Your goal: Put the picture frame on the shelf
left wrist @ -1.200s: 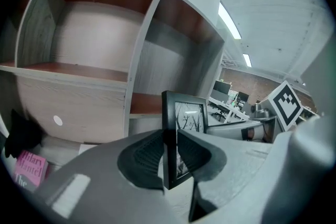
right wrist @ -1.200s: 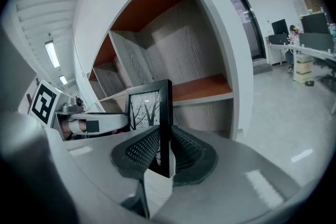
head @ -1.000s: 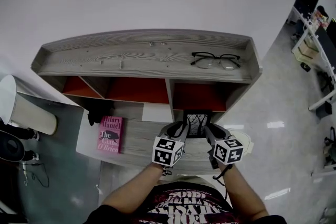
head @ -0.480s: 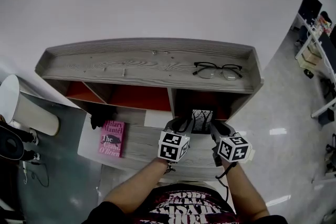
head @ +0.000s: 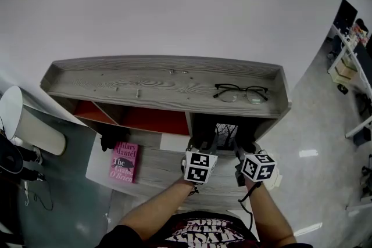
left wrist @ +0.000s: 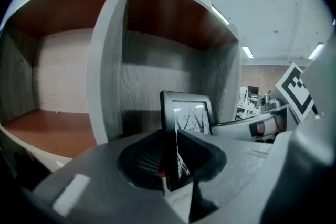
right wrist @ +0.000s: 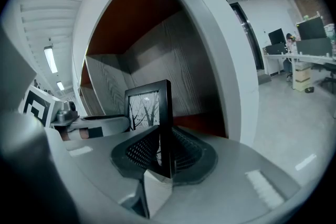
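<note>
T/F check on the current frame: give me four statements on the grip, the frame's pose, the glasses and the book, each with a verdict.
1. The left gripper and the right gripper are each shut on the picture frame. True.
2. The eyeglasses lie inside a compartment. False: they lie on top of the shelf, toward its right end.
3. A pink book lies flat on the lower surface, to the left of both grippers. True.
4. The picture frame lies flat on top of the shelf. False: it is held upright in front of the right-hand compartment.
</note>
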`<state>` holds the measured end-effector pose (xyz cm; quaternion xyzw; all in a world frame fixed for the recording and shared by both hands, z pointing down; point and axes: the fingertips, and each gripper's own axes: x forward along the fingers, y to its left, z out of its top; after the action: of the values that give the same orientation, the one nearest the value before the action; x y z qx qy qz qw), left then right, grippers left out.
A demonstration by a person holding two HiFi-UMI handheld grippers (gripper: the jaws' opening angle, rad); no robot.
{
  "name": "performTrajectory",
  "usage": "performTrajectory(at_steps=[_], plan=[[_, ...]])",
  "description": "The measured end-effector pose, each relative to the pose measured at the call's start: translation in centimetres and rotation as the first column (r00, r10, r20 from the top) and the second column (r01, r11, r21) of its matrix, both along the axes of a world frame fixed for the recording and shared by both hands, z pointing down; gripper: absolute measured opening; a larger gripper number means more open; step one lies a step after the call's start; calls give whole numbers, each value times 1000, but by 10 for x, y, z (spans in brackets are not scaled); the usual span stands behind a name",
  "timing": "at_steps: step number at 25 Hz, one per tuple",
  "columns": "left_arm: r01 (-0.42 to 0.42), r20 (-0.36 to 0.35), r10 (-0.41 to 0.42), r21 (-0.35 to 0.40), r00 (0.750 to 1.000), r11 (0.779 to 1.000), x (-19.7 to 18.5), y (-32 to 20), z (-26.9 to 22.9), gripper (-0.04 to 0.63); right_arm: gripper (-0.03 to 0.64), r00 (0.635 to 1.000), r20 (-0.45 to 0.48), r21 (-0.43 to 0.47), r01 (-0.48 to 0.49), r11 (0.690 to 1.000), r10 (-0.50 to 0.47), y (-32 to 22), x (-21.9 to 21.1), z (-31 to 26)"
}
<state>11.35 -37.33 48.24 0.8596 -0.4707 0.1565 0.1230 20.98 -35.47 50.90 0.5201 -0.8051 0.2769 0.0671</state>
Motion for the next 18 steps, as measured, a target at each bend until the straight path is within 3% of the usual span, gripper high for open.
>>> performTrajectory(at_steps=[9, 18], plan=[[37, 24, -38, 33, 999, 999, 3, -19, 3, 86, 95, 999, 22, 2, -26, 1000, 26, -18, 0, 5], [66, 55, -68, 35, 996, 997, 7, -30, 13, 89, 109, 997, -40, -12, -60, 998, 60, -24, -1, 16]])
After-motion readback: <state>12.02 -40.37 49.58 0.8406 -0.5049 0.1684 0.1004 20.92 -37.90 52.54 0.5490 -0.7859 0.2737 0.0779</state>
